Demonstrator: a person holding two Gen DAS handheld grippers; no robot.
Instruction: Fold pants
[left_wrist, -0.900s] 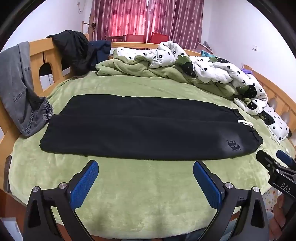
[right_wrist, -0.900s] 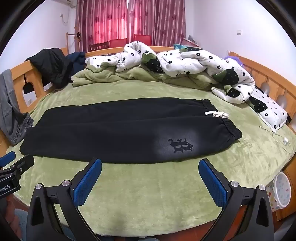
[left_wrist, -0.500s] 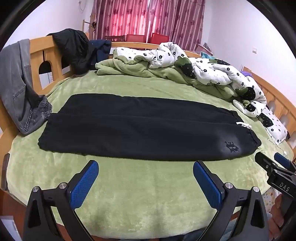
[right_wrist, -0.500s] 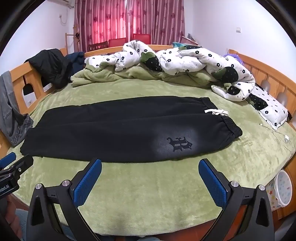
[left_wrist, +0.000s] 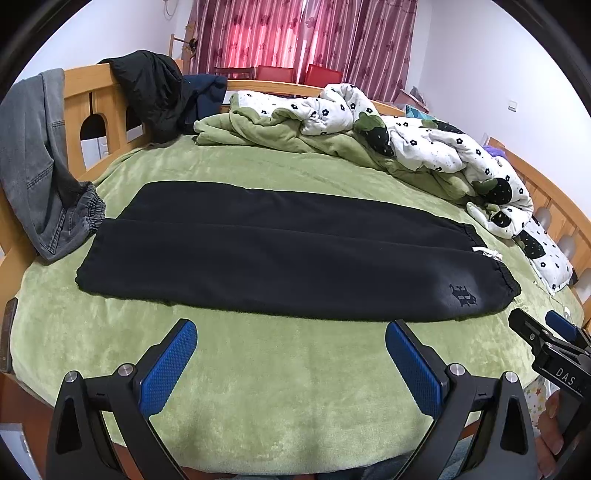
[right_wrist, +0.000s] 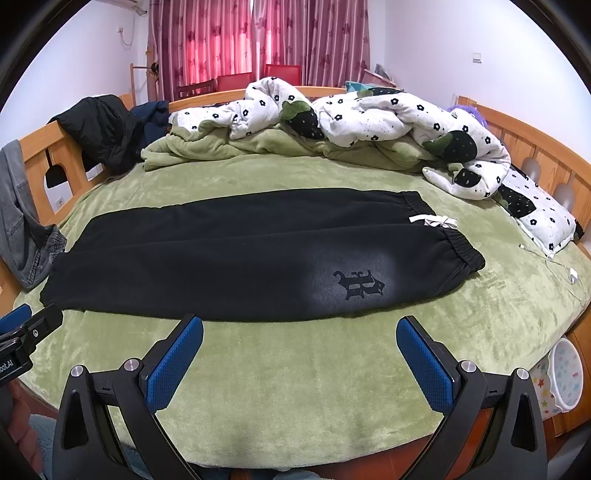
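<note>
— Pants (left_wrist: 288, 254) lie flat across mid-frame on the green bed (left_wrist: 280, 387), legs side by side, unfolded?

— Yes. Left gripper (left_wrist: 291, 354) and right gripper (right_wrist: 300, 350) hover at the lower frame, jaws spread wide, empty. Next they probably pinch the near edge and fold.

Both grippers' jaws wide apart, empty.

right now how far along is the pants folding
Done: the black pants lie flat on the green blanket, one leg laid lengthwise over the other, waistband at the right. In hand: nothing; the left gripper and the right gripper hover open in front of the near edge, touching no cloth. Left: the crosswise folds bringing cuffs toward the waistband.
</note>
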